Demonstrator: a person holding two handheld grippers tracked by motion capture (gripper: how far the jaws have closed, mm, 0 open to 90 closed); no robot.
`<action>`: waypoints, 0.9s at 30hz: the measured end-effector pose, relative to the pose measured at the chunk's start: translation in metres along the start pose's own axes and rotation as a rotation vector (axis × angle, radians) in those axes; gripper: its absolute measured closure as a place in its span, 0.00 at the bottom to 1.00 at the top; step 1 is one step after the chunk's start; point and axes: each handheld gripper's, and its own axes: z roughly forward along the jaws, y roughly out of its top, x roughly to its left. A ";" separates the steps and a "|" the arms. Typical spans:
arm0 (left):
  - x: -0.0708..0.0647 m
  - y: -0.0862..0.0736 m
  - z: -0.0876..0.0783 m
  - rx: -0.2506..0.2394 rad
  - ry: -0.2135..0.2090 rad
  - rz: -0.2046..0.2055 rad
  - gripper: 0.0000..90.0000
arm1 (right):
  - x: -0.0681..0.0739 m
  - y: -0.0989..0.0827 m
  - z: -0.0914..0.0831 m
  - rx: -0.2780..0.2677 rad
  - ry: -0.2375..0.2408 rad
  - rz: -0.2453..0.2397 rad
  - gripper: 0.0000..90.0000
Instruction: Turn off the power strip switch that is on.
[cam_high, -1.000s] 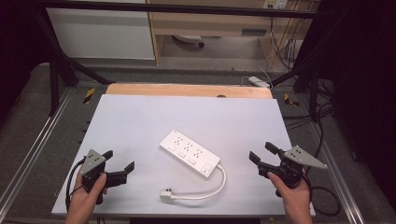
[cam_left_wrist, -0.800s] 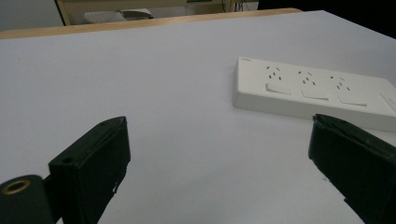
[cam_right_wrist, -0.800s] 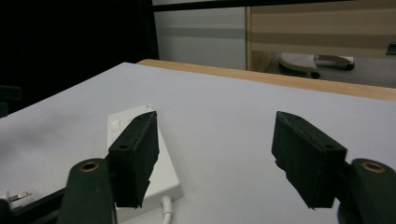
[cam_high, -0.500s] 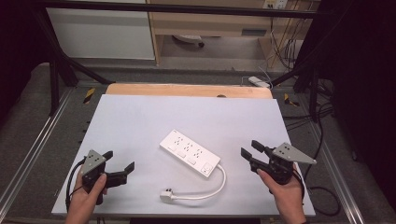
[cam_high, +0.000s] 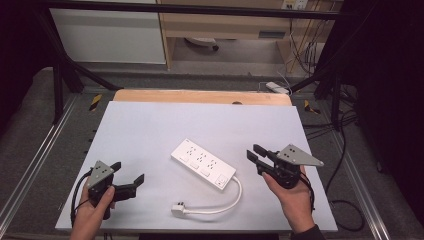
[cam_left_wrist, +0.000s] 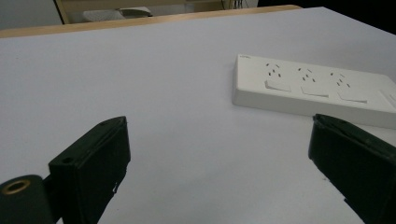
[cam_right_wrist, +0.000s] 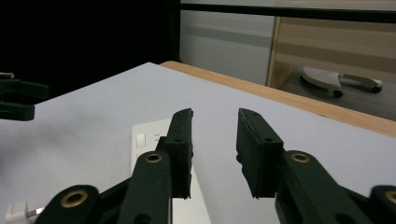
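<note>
Left gripper (cam_high: 129, 174) sits low at the near left corner of the table (cam_high: 150, 125), held in the person's left hand (cam_high: 92, 207), jaws spread wide with nothing between them. From the left gripper view the two black jaws stand far apart at the bottom corners, bare white tabletop between them, and the power strip (cam_left_wrist: 317, 88) lies just beyond the right-hand jaw.

Over to the right gripper (cam_high: 257, 155): it's up in the person's right hand (cam_high: 295, 197) at the near right side, grey three-cornered plate on top, jaws pointing toward the middle of the table. They're parted by a narrow gap and hold nothing. In the right gripper view the strip's end shows just under and behind the left jaw.

The power strip (cam_high: 203, 163) lies flat in the middle of the white surface, angled, between the two grippers and touching neither. Its white cord (cam_high: 227, 200) loops off the nearer end and curls back to the plug (cam_high: 178, 209), which rests near the front edge.

Beyond the white surface, a wooden strip (cam_high: 200, 96) runs along the far edge.
</note>
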 end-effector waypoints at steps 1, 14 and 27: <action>0.000 0.000 0.000 0.000 0.000 0.000 0.06 | 0.001 0.001 0.002 -0.001 0.008 0.001 0.77; -0.001 0.000 0.001 0.006 -0.004 0.005 0.06 | 0.011 0.006 0.020 0.002 0.070 -0.009 0.91; -0.001 0.000 0.001 0.006 -0.006 0.006 0.06 | 0.022 0.011 0.039 0.014 0.122 -0.026 0.99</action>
